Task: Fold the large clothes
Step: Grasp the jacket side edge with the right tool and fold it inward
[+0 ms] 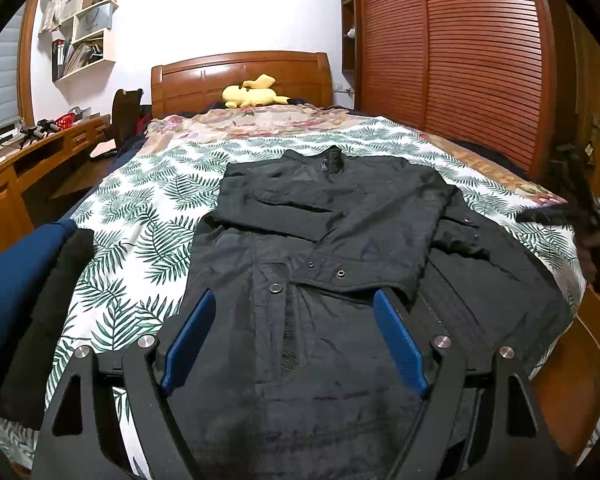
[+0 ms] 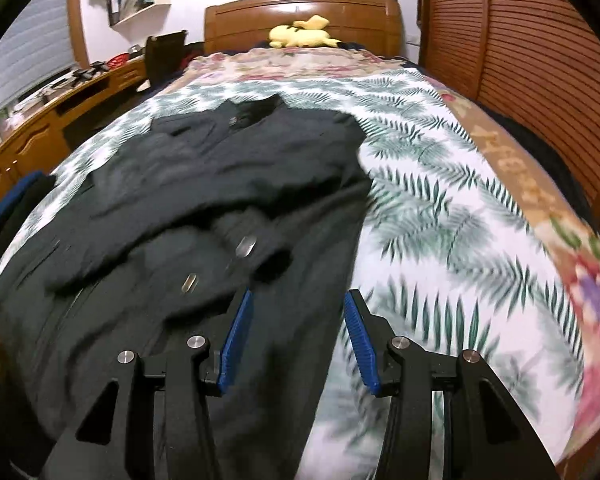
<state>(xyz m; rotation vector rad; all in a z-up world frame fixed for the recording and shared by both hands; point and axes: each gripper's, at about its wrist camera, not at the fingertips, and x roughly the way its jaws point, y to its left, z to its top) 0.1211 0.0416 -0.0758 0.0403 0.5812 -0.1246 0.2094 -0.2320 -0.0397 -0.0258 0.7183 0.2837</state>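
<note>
Black jacket [image 1: 340,240] flat on bed [image 1: 140,208], sleeves crossed over chest, collar at 12 o'clock. Left tongs [image 1: 296,300] wide apart, empty. Right tongs [image 2: 298,300] half-parted over 3 o'clock edge, empty. Risk: snagging one layer only, undoing sleeve fold.

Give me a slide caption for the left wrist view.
Open left gripper above a dark jacket on a leaf-print bedspread.
</note>
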